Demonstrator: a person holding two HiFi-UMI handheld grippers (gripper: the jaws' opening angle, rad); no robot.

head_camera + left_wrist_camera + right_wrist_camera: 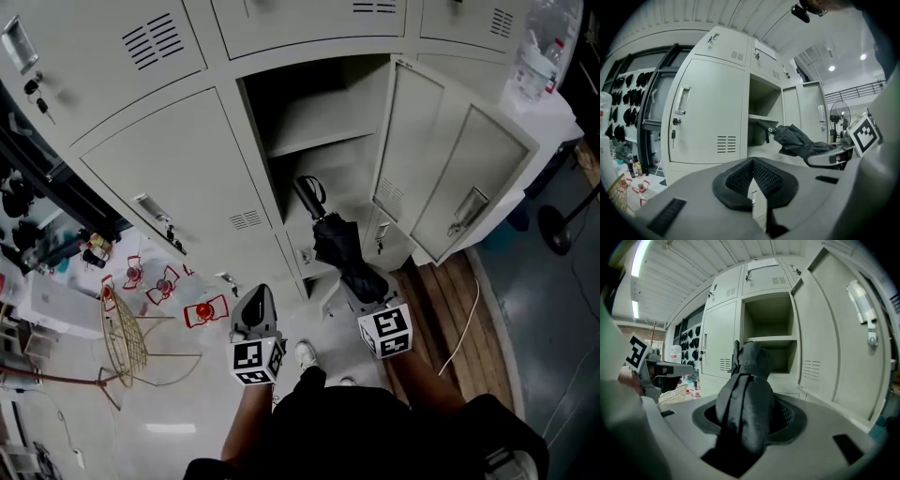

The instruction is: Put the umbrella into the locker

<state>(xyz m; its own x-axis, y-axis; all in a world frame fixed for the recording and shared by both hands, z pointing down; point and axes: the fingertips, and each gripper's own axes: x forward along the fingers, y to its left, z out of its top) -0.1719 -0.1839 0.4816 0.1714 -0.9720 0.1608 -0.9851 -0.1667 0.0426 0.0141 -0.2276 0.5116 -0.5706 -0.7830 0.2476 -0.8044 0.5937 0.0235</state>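
Two tongs held out at the bottom centre of the head view, just above a white shoe (306, 353) on the pale floor. On the left, left gripper (260, 292) narrow, tips pressed together with nothing between them (only a thin sliver of light lower down between the pads in its own view). Just to its right, right gripper (370, 292) clamped on the lower end of the umbrella (334, 246), jaws spread fairly wide by the bundled black fabric. Lower left of the frame: a gold wire basket (122, 333) lying on the floor, with small red objects (204, 311) scattered beside it. Lower right: wooden boards (441, 300) crossed by a thin white cable (466, 323). Further up, umbrella folded and strapped, tilted up and to the left in the frame, handle end aimed at the lower part of the open locker (281, 202); cannot tell whether past the threshold or just short of it. Inside, a bare shelf (314, 141) above the handle. Swung out to the right, the open door (450, 178), inner side showing. Left of the opening, a closed door (178, 178) with keys (172, 239) hanging at its lock.
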